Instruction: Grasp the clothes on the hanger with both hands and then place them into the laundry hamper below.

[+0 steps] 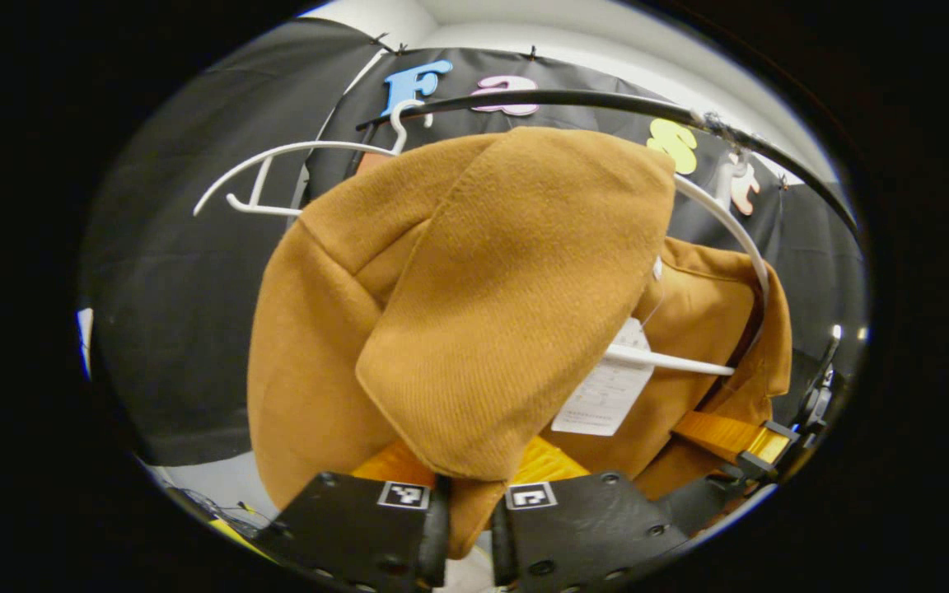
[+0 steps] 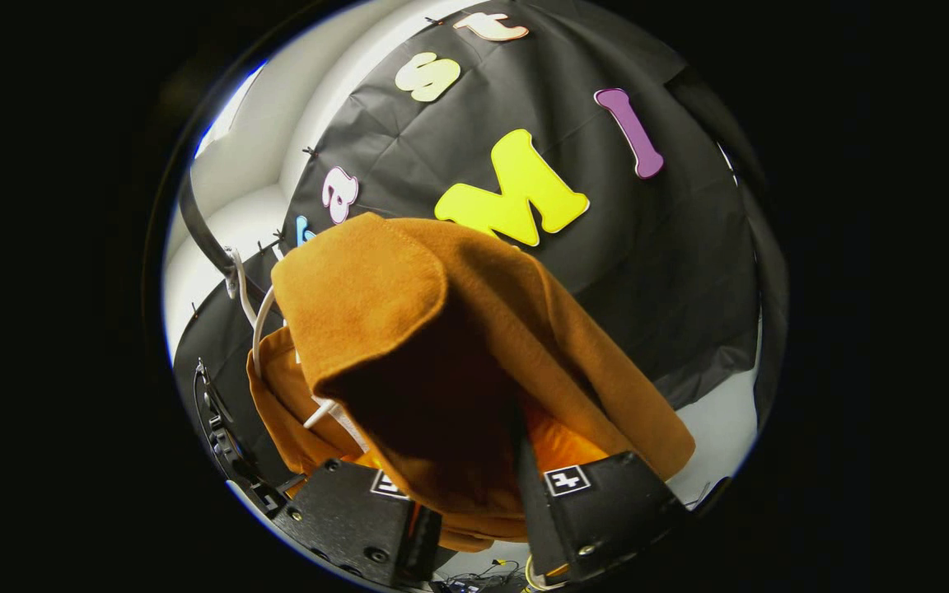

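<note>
Two hand-held grippers, each clamped on the same brown coat. In the left gripper view we see the left hand-held gripper [image 1: 466, 531] with its fingers drawn close together, a fold of the coat [image 1: 474, 313] pinched between them at the near edge. The coat hangs up off a white hanger [image 1: 722, 222], whose curved arm and lower bar show to the right of the cloth; a white paper tag [image 1: 606, 387] dangles against the bar. A second white hanger [image 1: 293, 165], bare, sits on the dark rail [image 1: 606, 103] to the left. Far right in that view we make out the other hand-held gripper [image 1: 759, 453], with orange lining beside it.

In the right gripper view the right hand-held gripper [image 2: 474, 515] stands a little wider, both fingers pressed on a thicker bunch of the coat [image 2: 441, 346]. The white hanger [image 2: 260, 317] curves out to the left of the cloth, under the rail [image 2: 198, 222].
</note>
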